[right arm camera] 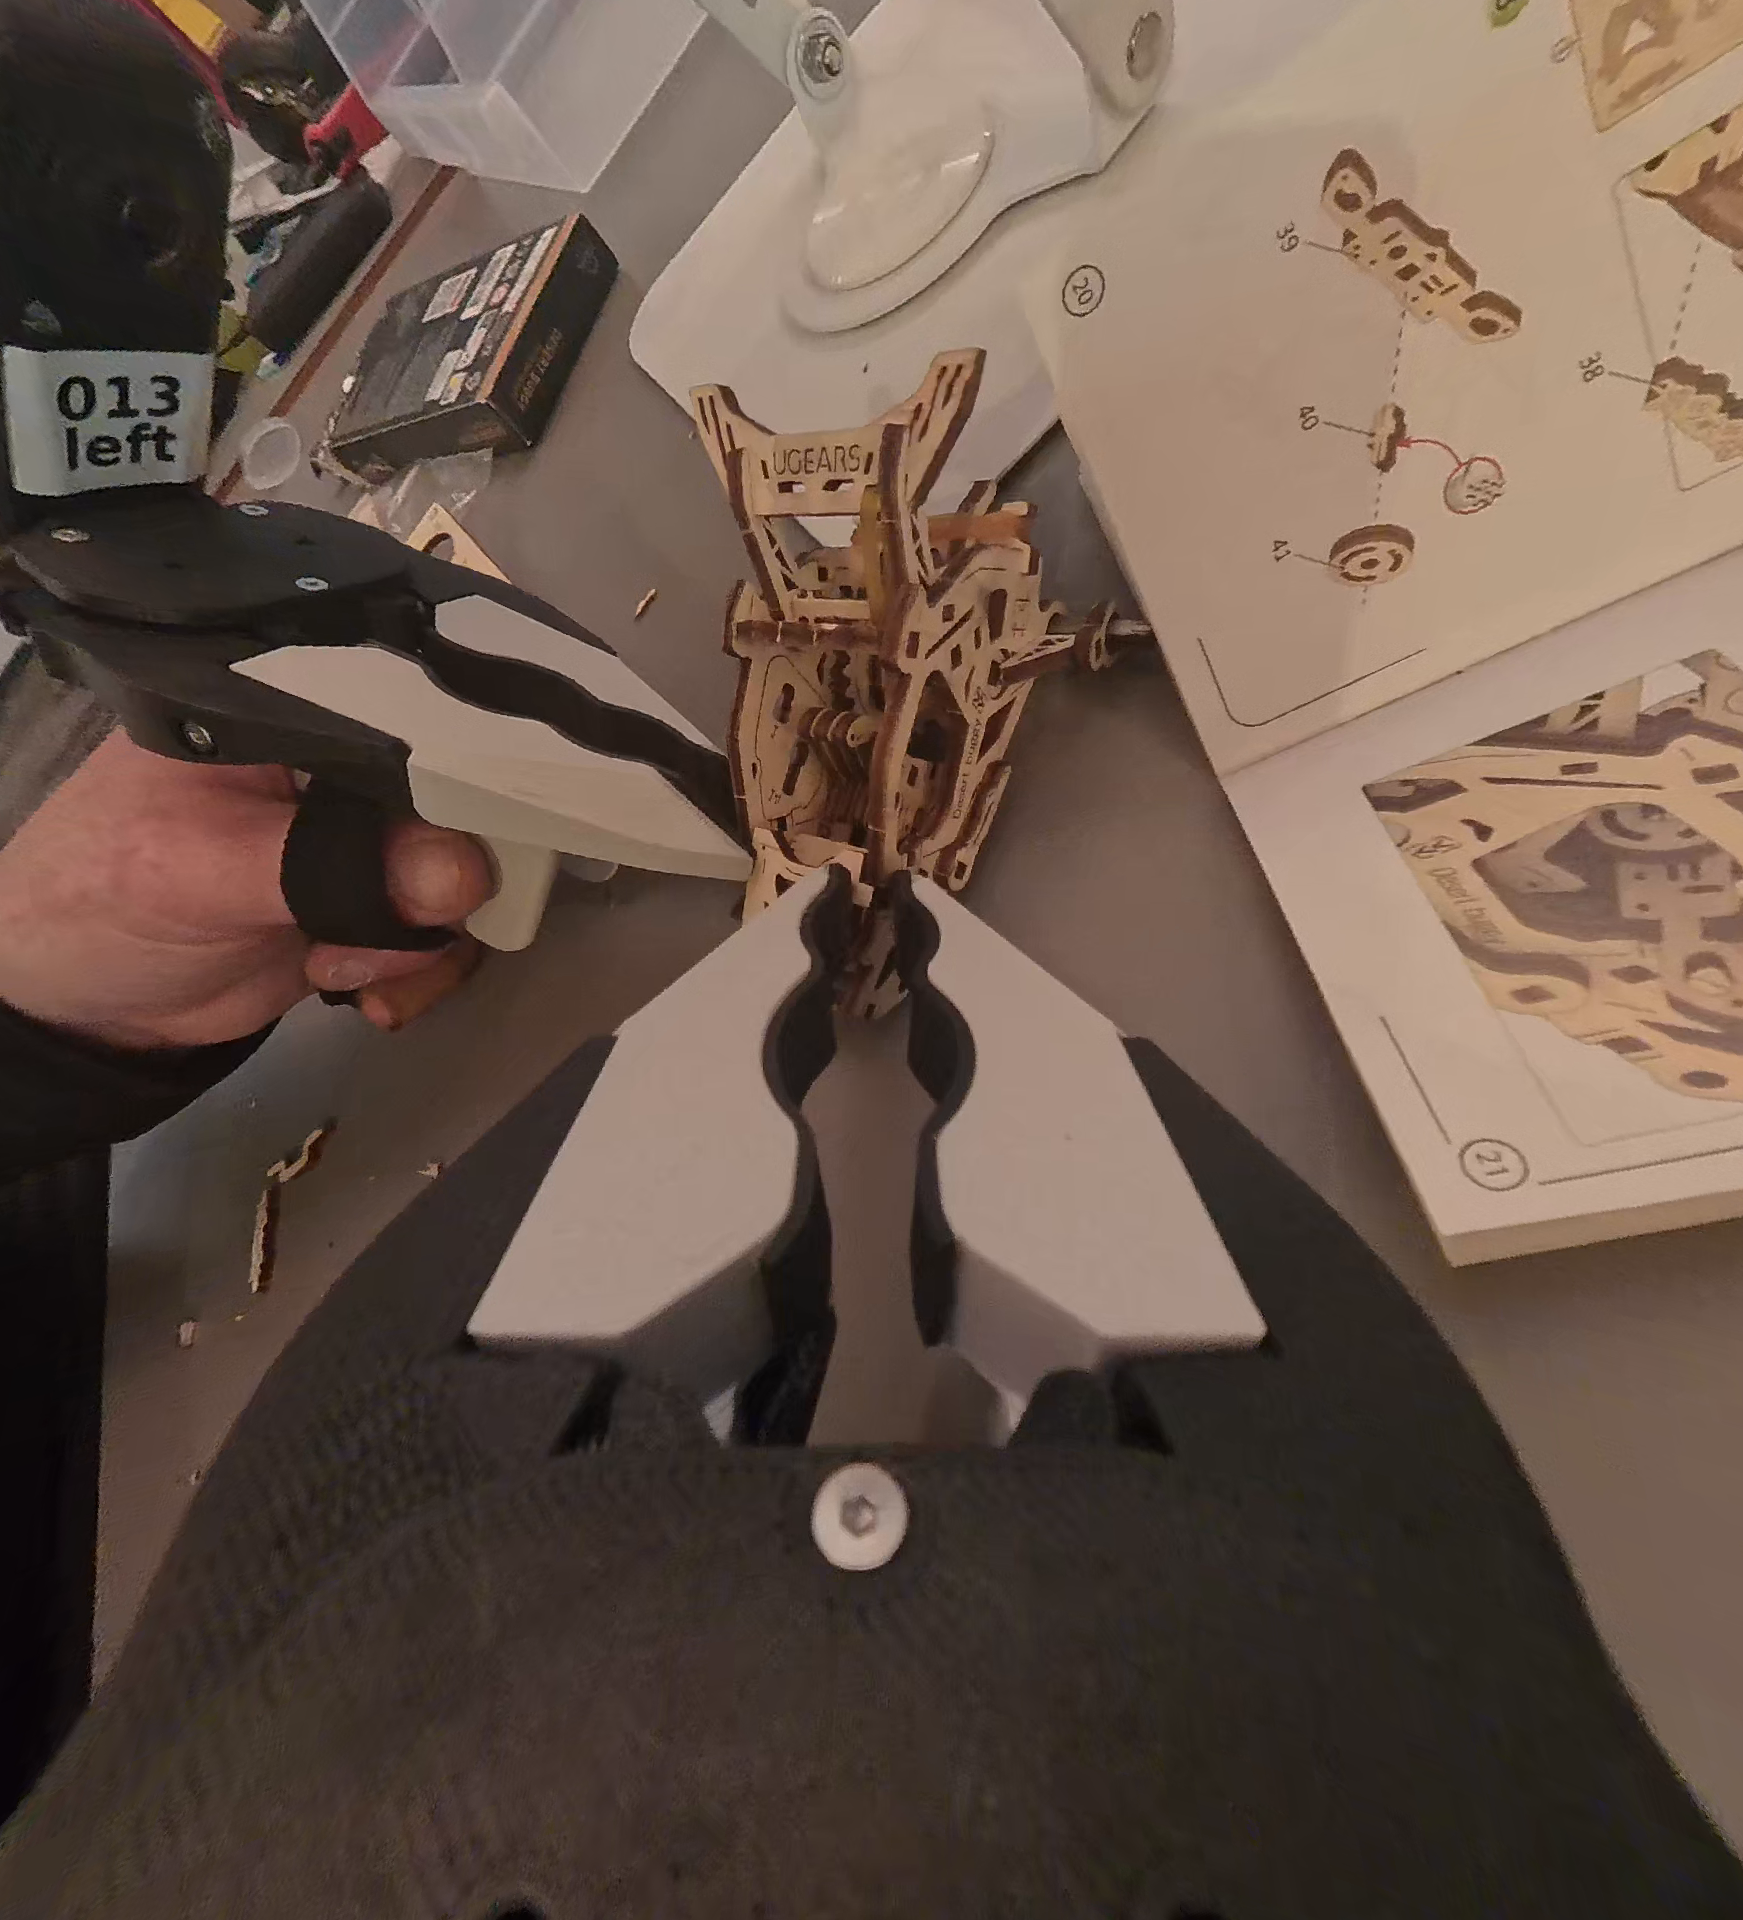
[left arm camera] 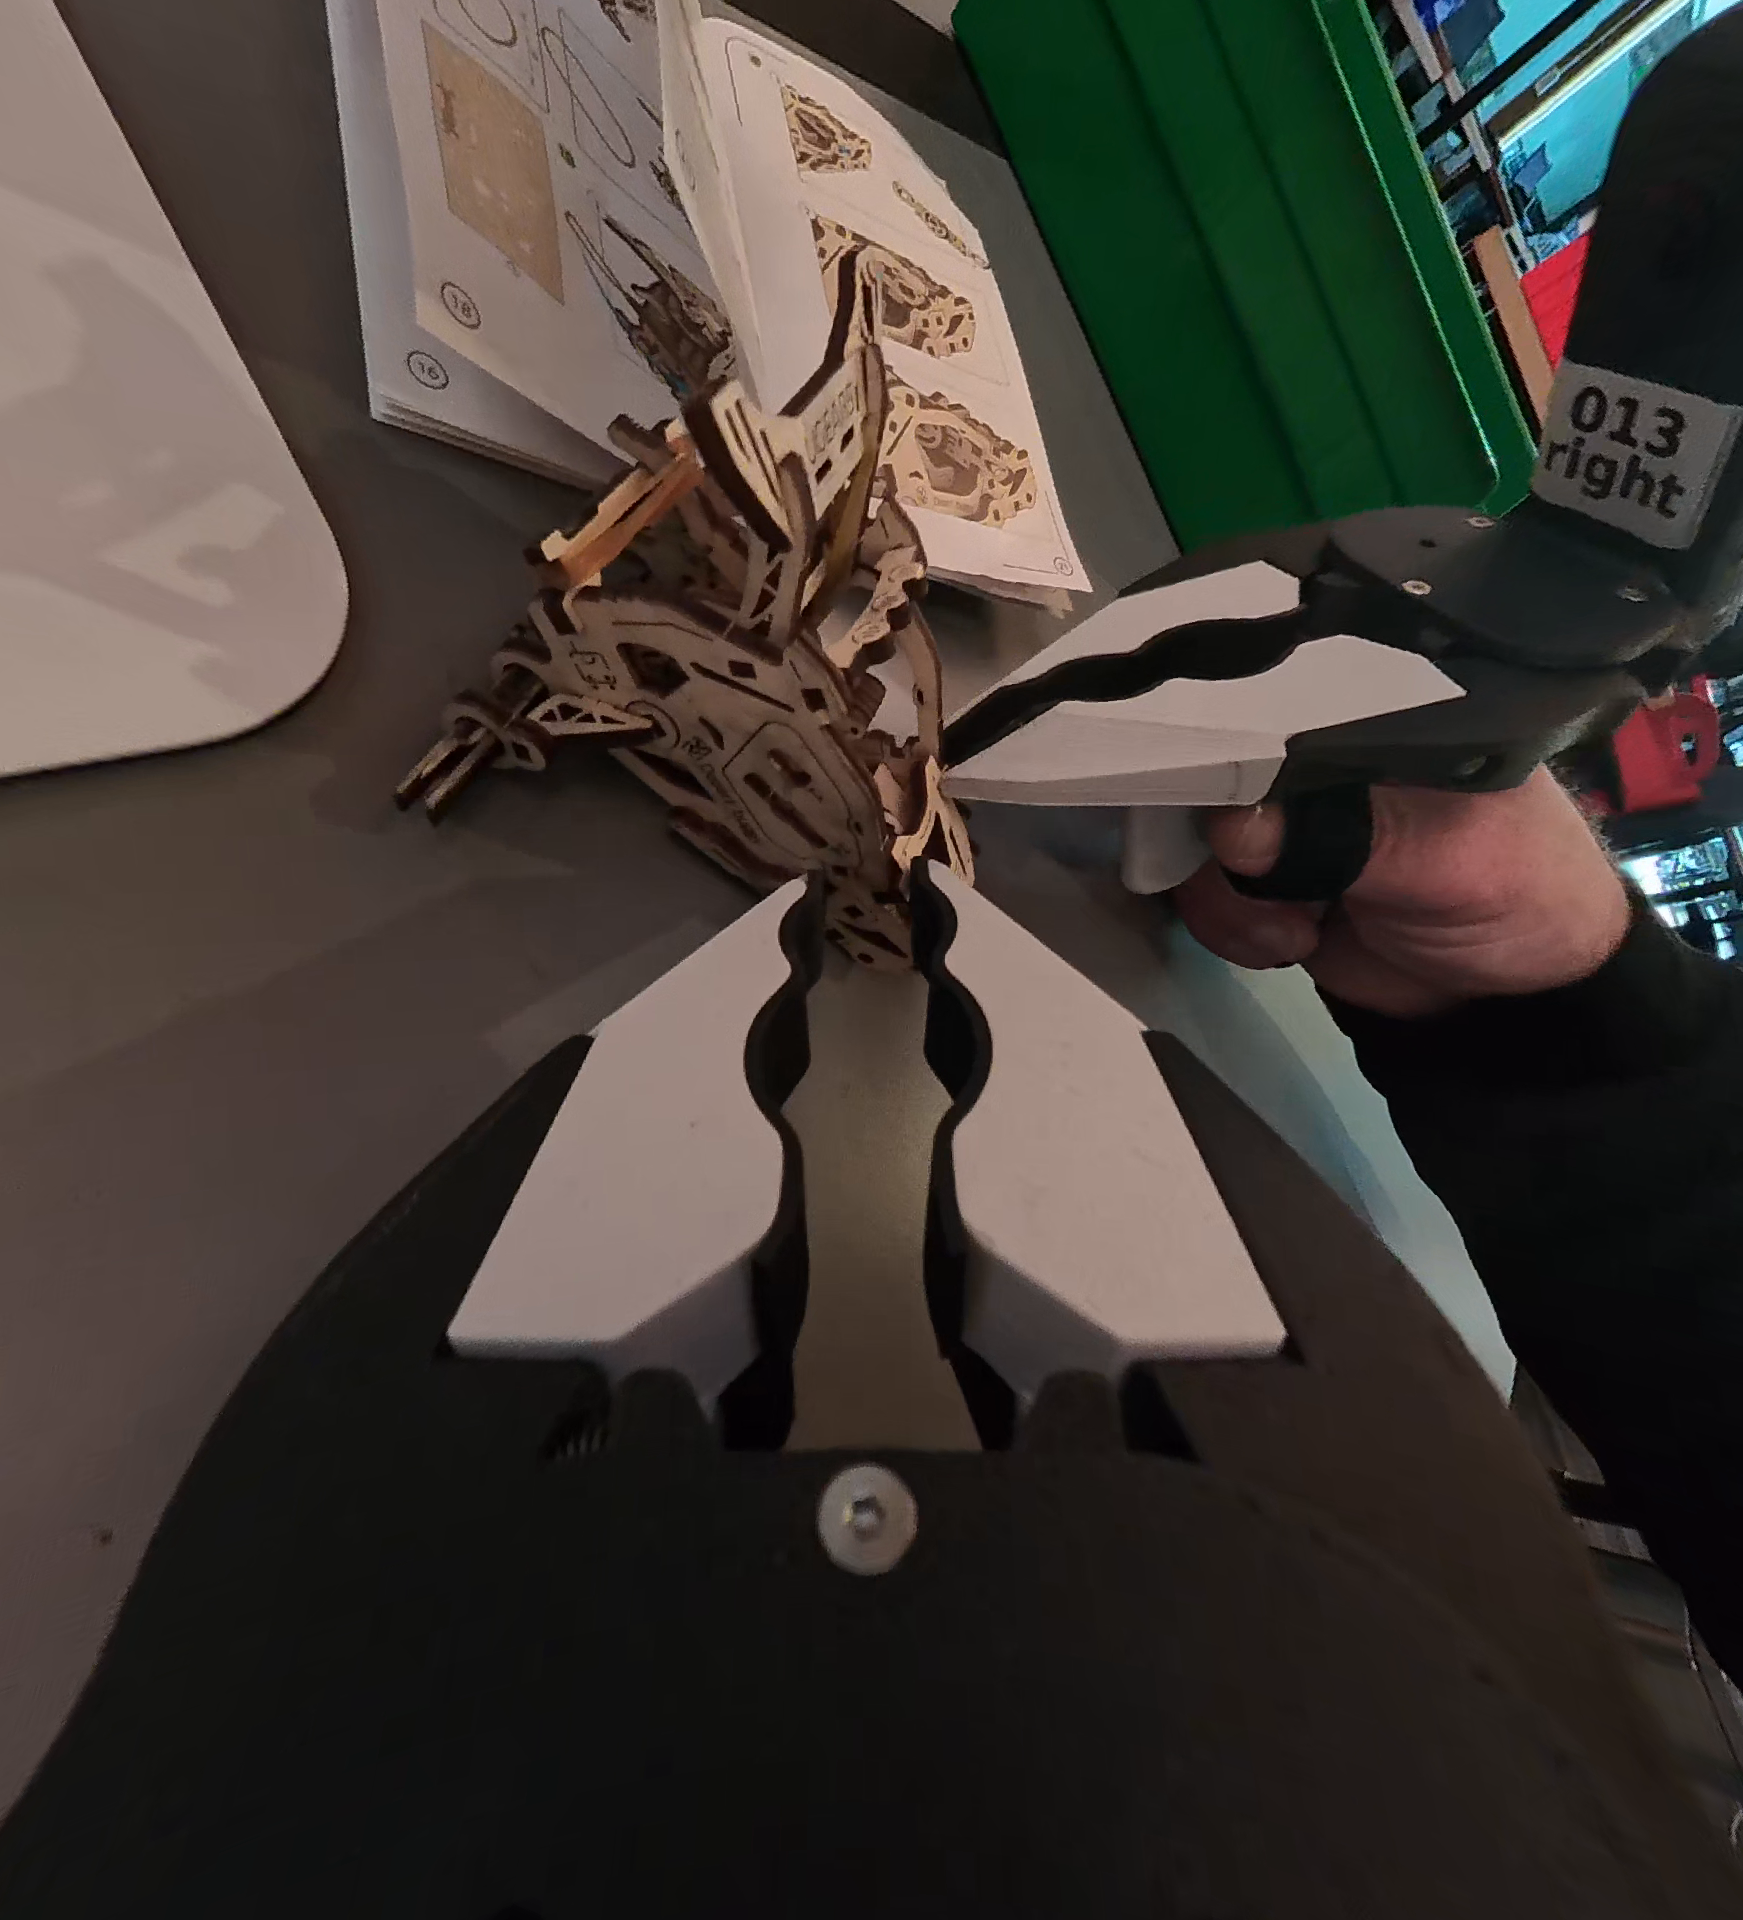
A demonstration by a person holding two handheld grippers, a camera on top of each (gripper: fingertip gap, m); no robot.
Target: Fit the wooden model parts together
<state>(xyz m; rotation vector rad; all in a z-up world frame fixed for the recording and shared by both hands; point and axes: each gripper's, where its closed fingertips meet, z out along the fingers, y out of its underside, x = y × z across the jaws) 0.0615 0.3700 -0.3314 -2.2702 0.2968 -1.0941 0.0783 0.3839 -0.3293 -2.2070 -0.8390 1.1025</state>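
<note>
Left gripper [left arm camera: 867, 899]: we clamp the pale laser-cut wooden model [left arm camera: 742, 665] at its near edge.
Right gripper [right arm camera: 867, 899]: we pinch its other end.
Model: on the grey table [left arm camera: 223, 1039], beside the open instruction booklet [left arm camera: 493, 208].

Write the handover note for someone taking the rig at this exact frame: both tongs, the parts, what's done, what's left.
Left tongs: closed on the near lower edge of the wooden model, holding it.
Right tongs: also closed on the model's lower end, from the other side; the two tips sit close together.
The model is largely assembled, held just above or on the grey table. The instruction booklet lies open behind it. Loose wooden scraps lie on the table by the left hand.
Done: main body built. Left: which piece goes on next cannot be told from the views; check the booklet.
</note>
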